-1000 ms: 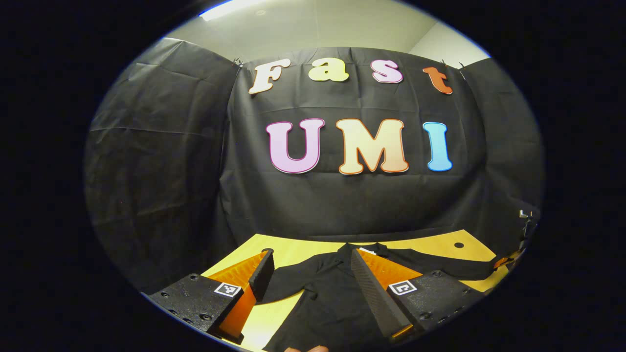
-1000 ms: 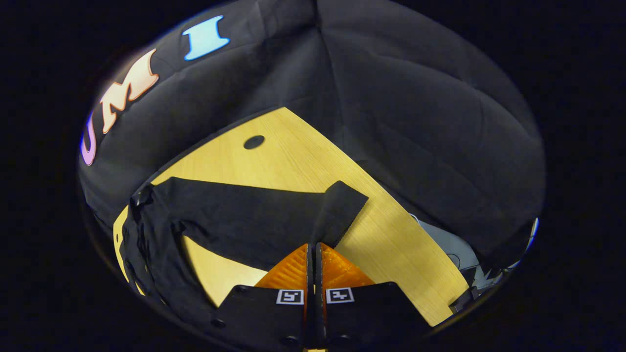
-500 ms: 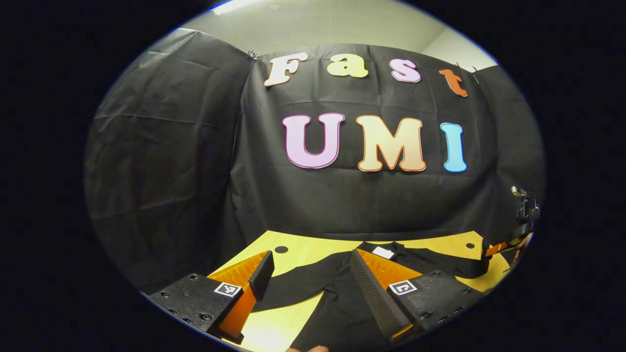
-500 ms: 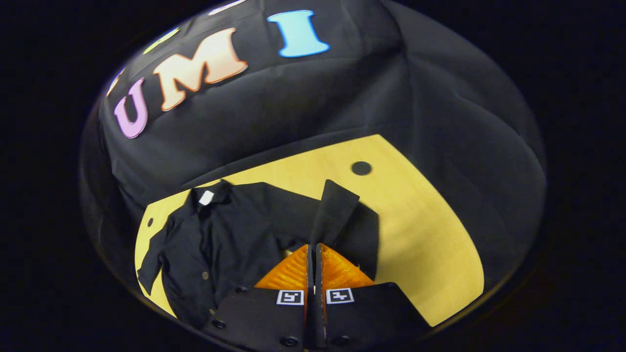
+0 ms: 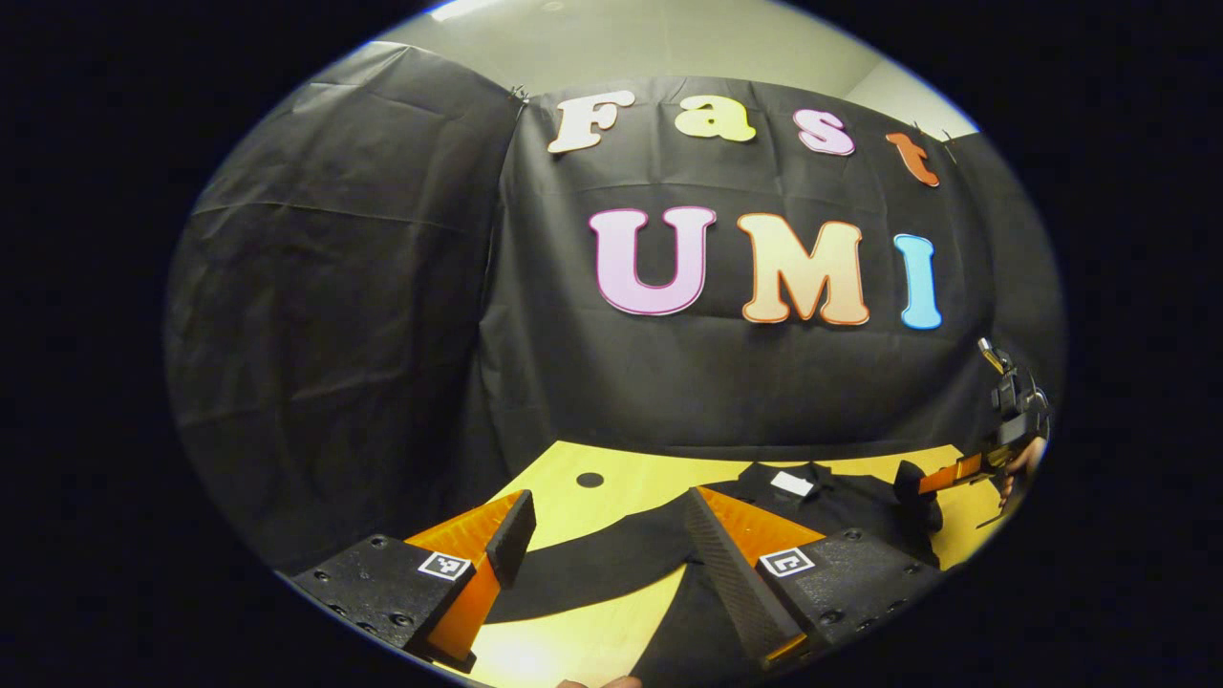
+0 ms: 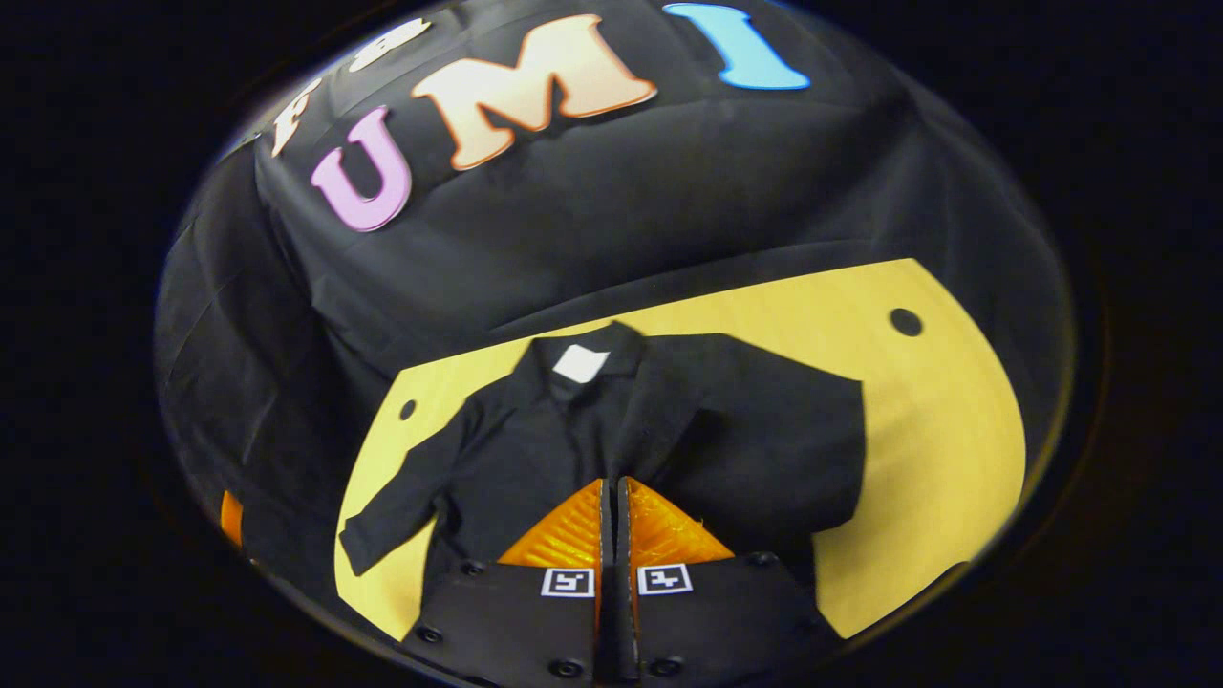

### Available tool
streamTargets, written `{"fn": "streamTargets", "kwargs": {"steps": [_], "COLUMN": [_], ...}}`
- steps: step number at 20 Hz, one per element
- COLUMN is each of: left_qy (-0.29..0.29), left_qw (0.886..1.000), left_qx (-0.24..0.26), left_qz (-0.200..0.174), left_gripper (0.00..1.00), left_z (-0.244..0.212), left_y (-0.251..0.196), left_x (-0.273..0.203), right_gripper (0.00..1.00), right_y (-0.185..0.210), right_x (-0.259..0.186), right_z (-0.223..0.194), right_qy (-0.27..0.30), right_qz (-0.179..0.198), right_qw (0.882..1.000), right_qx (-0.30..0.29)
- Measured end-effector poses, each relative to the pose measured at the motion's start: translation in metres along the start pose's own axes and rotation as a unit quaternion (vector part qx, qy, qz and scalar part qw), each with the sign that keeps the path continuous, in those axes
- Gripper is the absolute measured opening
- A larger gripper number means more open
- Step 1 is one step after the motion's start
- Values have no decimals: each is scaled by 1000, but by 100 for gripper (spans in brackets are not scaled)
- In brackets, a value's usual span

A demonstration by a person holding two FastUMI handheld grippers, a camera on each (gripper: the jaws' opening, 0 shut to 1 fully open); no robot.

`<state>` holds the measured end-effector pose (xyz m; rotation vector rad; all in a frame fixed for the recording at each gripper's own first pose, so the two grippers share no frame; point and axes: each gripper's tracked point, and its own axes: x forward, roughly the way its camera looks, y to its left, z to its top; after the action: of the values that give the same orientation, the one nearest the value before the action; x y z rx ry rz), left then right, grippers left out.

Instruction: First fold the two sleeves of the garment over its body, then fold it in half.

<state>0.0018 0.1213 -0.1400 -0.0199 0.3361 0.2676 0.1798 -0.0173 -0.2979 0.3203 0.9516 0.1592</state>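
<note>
Spreading across the yellow counter (image 6: 917, 449) lies one black garment (image 6: 535, 449), collar toward the booth wall. We see two sleeves: the right sleeve (image 6: 669, 411) drawn in over the body, the left sleeve (image 6: 401, 502) stretched out flat on the wood. Our right gripper (image 6: 611, 497) tilts down above the shirt front, jaws closed on that sleeve's cuff end. Our left gripper (image 5: 611, 535) sits low and level, jaws wide open, the outstretched sleeve lying beyond and between them.
</note>
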Motion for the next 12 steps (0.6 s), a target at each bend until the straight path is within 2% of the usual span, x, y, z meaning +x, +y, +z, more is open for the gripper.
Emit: {"fn": "streamTargets", "kwargs": {"steps": [1, 5, 8, 9, 12], "left_qy": [3, 12, 17, 20, 28], "left_qw": [1000, 1000, 1000, 999, 999], "left_qx": [-1, -2, -3, -4, -9], "left_qz": [4, 19, 25, 26, 33], "left_gripper": [93, 94, 96, 94, 94], "left_z": [-4, -14, -19, -22, -32], "left_y": [9, 38, 54, 58, 72], "left_x": [2, 11, 17, 19, 26], "right_gripper": [2, 2, 3, 2, 2], "right_y": [18, 87, 129, 136, 155], "right_x": [8, 35, 60, 68, 88], "right_z": [-1, -12, -21, -23, -36], "right_qy": [5, 26, 40, 44, 56], "right_qz": [11, 47, 69, 71, 63], "right_qw": [1000, 997, 994, 993, 992], "right_qx": [-14, -55, -75, -82, -93]}}
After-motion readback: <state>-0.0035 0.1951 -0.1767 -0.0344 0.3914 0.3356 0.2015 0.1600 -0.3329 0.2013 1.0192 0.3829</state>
